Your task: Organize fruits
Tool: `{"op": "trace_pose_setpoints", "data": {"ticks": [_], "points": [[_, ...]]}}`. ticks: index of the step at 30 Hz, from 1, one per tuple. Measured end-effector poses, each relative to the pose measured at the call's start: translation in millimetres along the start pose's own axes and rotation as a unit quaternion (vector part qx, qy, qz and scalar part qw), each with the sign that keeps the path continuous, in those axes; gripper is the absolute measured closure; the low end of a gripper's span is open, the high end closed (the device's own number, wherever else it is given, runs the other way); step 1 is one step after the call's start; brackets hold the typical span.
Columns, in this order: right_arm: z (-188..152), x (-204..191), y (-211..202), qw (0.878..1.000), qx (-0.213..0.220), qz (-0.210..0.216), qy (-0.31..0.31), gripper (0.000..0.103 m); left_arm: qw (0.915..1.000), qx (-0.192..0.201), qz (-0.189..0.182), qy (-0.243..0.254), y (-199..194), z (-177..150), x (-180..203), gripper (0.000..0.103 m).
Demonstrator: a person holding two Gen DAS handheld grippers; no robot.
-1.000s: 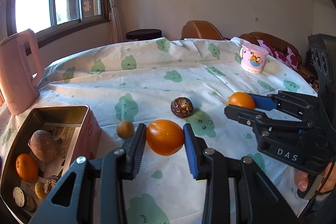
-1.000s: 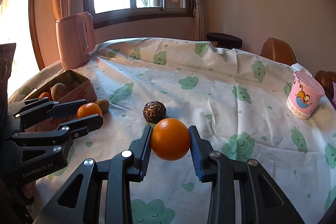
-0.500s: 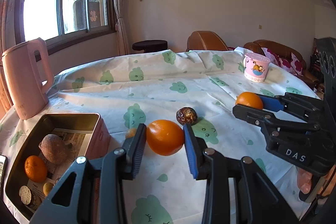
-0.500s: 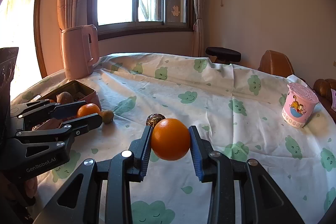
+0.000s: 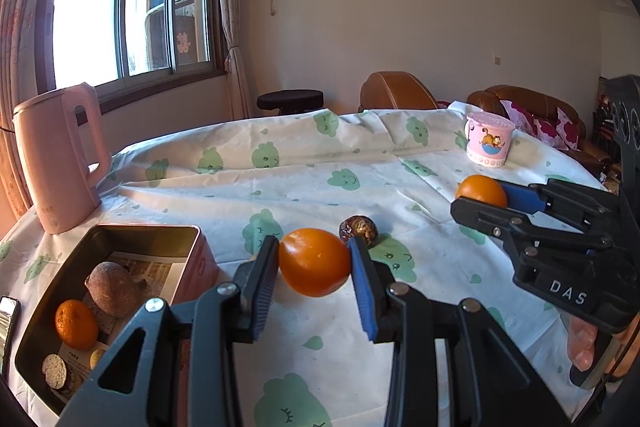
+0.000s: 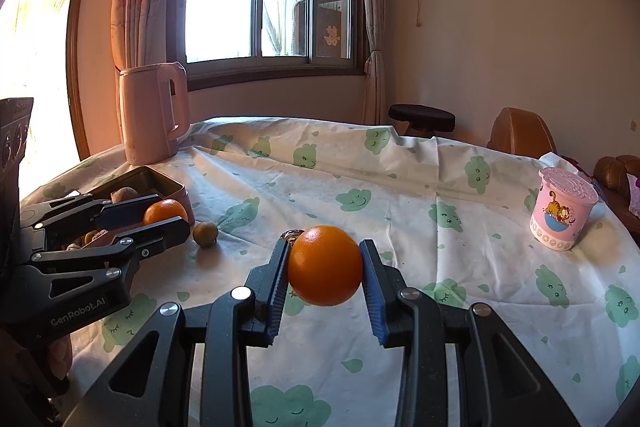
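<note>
My left gripper is shut on an orange and holds it above the table, just right of the pink tin. The tin holds a brown fruit, a small orange and other small pieces. My right gripper is shut on a second orange, held above the cloth; it also shows in the left wrist view. A dark brown fruit lies on the cloth between the two grippers. A small brownish-green fruit lies beside the tin.
A pink kettle stands behind the tin at the table's left. A pink cartoon cup stands at the far right. A phone edge lies left of the tin. Chairs and a stool stand beyond the table.
Both grippers have risen and tilted up with their oranges held. The small brownish-green fruit is now hidden behind my left finger in the left wrist view.
</note>
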State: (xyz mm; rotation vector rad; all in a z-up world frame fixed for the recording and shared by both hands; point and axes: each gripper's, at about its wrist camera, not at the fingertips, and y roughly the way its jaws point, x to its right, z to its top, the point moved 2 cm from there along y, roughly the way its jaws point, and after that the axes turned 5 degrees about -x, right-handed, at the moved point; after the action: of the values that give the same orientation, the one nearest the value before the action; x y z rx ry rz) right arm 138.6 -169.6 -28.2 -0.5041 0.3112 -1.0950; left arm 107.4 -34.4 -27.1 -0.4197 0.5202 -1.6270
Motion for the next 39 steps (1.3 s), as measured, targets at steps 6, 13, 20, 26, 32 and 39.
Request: {"op": "trace_pose_setpoints", "data": {"ticks": [6, 13, 20, 26, 32, 39], "points": [[0, 0, -4, 1.000, 0.010, -0.003, 0.000, 0.066, 0.9999, 0.011, 0.005, 0.001, -4, 0, 1, 0.065], [0, 0, -8, 1.000, 0.022, -0.006, -0.001, 0.066, 0.9997, 0.022, 0.009, 0.001, -8, 0, 1, 0.065], [-1, -1, -12, 0.999, 0.032, -0.009, -0.002, 0.066, 0.9994, 0.032, 0.010, -0.001, -12, 0, 0, 0.065], [-1, -1, -14, 0.999, 0.041, -0.010, -0.002, 0.066, 0.9990, 0.042, 0.014, -0.003, -16, -1, 0, 0.065], [-2, 0, -18, 0.999, 0.051, -0.010, -0.003, 0.066, 0.9986, 0.050, 0.016, -0.005, -19, -1, -1, 0.065], [-3, -1, -22, 0.998, 0.063, -0.010, -0.003, 0.066, 0.9977, 0.064, 0.023, -0.007, -24, -2, -2, 0.065]]}}
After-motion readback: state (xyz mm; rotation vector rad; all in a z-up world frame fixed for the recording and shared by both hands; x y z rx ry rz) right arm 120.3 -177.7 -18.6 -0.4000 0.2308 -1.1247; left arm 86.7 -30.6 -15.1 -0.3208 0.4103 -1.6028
